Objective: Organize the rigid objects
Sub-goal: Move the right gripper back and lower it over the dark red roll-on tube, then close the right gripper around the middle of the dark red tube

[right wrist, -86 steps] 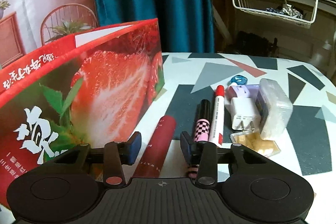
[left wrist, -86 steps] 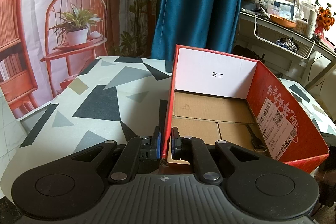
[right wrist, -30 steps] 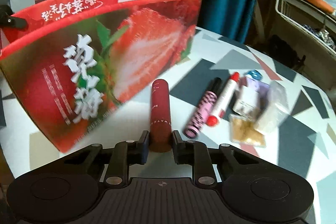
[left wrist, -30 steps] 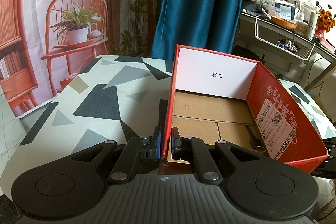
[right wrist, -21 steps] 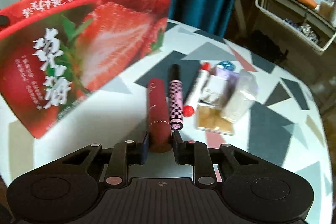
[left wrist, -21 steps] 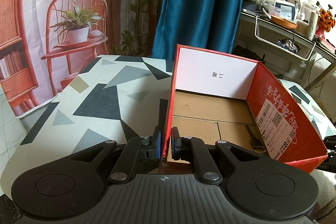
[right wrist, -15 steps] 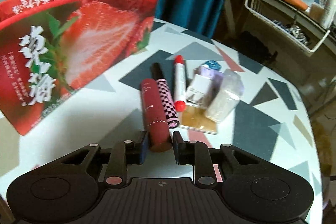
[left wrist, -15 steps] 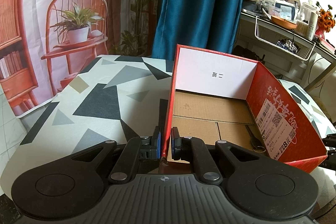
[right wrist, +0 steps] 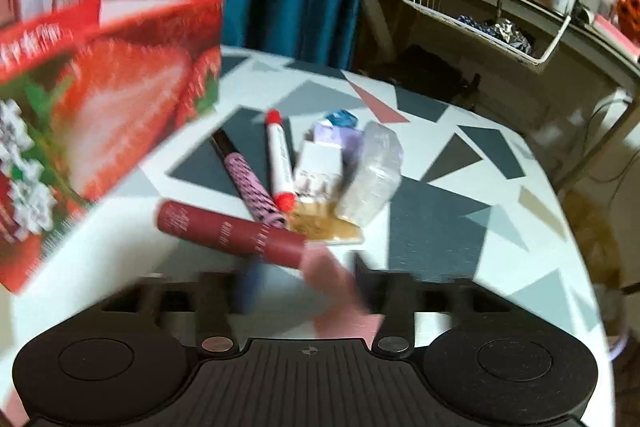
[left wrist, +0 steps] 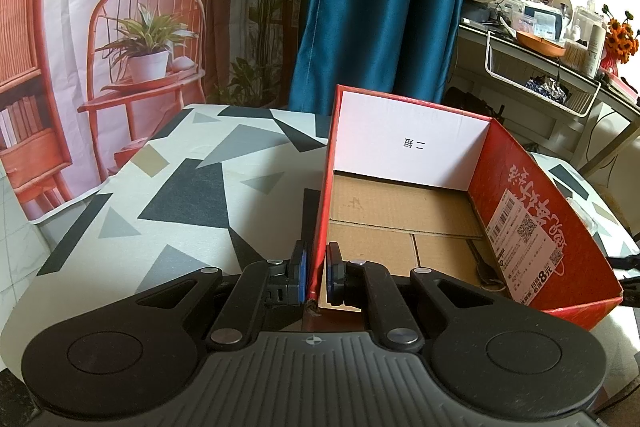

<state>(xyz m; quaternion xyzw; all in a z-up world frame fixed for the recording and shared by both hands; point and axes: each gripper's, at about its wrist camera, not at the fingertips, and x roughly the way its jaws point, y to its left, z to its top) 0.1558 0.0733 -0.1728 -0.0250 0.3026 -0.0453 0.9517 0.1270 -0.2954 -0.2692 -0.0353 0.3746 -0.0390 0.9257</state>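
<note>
Jaws of the right gripper [right wrist: 306,281] are opening — the maroon tube [right wrist: 232,229] lies loose across the table [right wrist: 460,227]. Left gripper [left wrist: 316,273] clamps the red box [left wrist: 532,223] wall.

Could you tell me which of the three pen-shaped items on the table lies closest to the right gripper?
The dark red tube, lying crosswise just ahead of the opening right gripper; the pink-checked pen and red-capped marker sit farther off.

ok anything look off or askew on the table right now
Yes: the dark red tube lies crosswise in front of the right tool, askew against the pink-patterned pen and red-capped marker, which lie roughly side by side. The tool is opening, pads off the tube. It is outside the strawberry box.
</note>
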